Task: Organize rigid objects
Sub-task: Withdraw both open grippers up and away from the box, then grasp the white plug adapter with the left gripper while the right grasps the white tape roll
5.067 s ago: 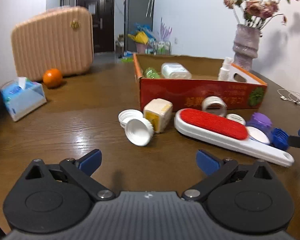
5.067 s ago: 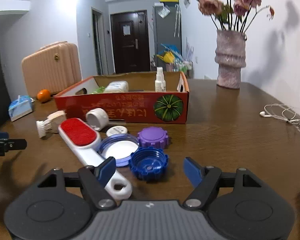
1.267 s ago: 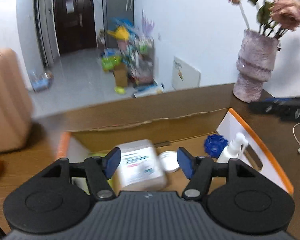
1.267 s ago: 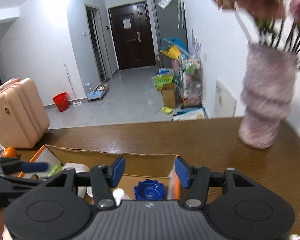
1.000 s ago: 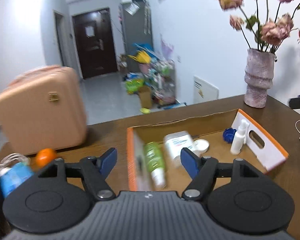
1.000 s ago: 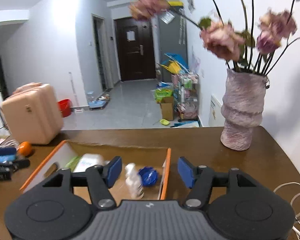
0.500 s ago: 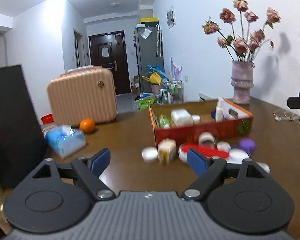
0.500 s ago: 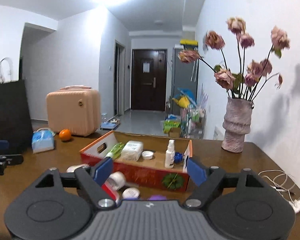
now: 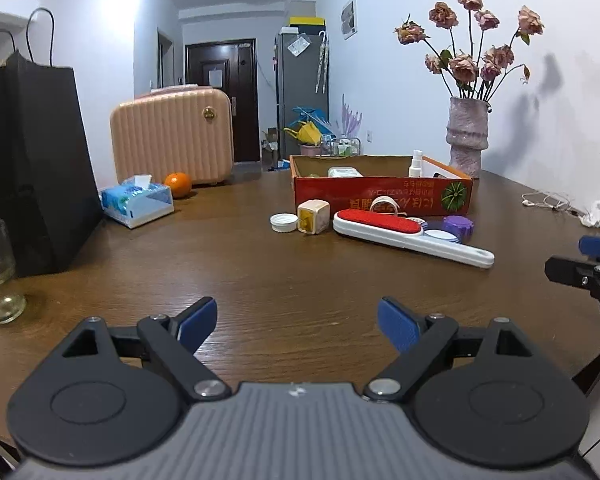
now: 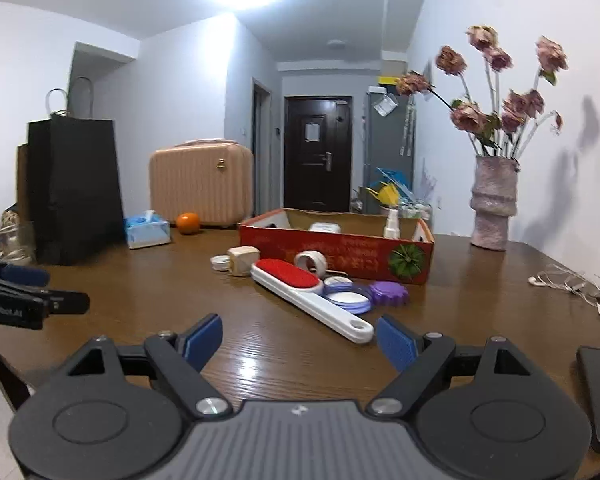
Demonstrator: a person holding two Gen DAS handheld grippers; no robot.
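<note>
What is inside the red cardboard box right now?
Over the red cardboard box wall, a white spray bottle stands upright beside a white container. The front wall hides the box floor, so anything lying lower cannot be seen.

Your left gripper (image 10: 28, 300) shows partial white lettering, roughly "…Robot.AI". Print on the red box (image 9: 382, 200) sits upside down, unreadable.

Glossy wooden table (image 9: 228, 264), printed cardboard box (image 9: 380, 200)

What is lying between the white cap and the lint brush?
A small cream cube-shaped container sits between the white cap and the lint brush, touching the cap; the left wrist view shows it.
</note>
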